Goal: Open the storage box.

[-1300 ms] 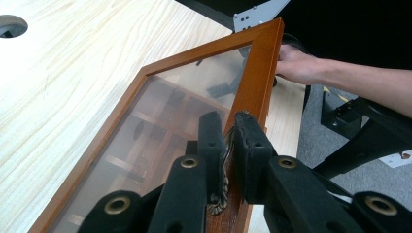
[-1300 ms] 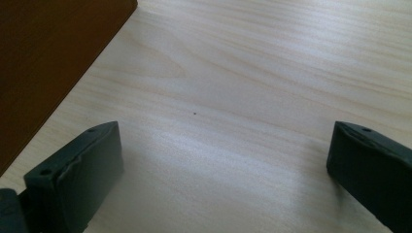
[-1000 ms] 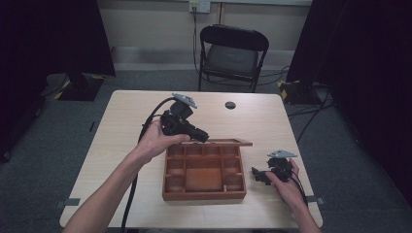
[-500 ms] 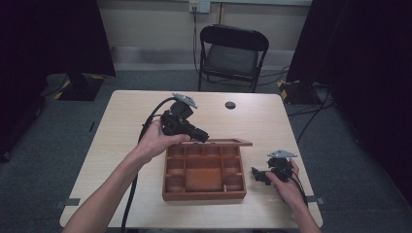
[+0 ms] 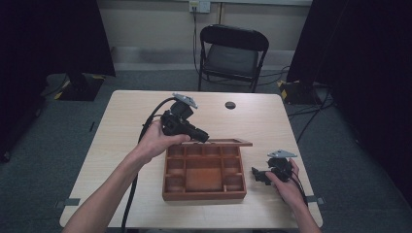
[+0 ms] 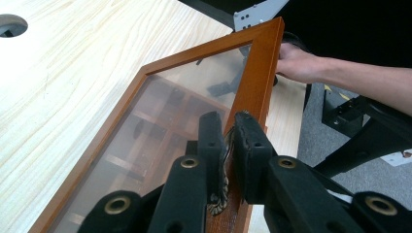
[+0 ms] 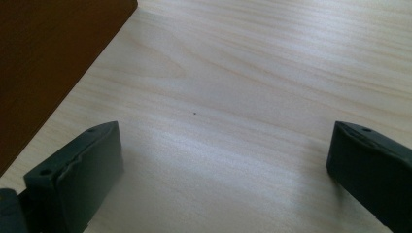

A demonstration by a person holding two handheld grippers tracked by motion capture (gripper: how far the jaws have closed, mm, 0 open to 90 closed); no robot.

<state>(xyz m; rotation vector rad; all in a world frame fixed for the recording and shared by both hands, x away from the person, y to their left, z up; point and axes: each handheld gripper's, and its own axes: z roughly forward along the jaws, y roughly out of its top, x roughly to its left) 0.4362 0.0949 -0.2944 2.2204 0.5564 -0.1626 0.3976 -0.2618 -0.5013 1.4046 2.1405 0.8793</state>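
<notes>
A wooden compartment box point(image 5: 204, 195) sits on the table's near middle. Its glass-paned lid point(image 5: 228, 142) stands raised, hinged at the far side. My left gripper point(image 5: 203, 137) is shut on the lid's wooden frame. In the left gripper view the jaws pinch the frame point(image 6: 257, 73) just above a small brass latch point(image 6: 221, 207), my left gripper point(image 6: 229, 145) pointing along the pane, with the compartments showing through the glass. My right gripper point(image 5: 257, 174) rests low on the table right of the box. It is open point(image 7: 223, 160) over bare tabletop, the box's side wall point(image 7: 43, 58) at its left.
A round cable hole point(image 5: 230, 105) lies in the table's far middle. A black folding chair point(image 5: 233, 53) stands behind the table. The table's right edge point(image 5: 305, 170) runs close to the right hand. Cables trail from both grippers.
</notes>
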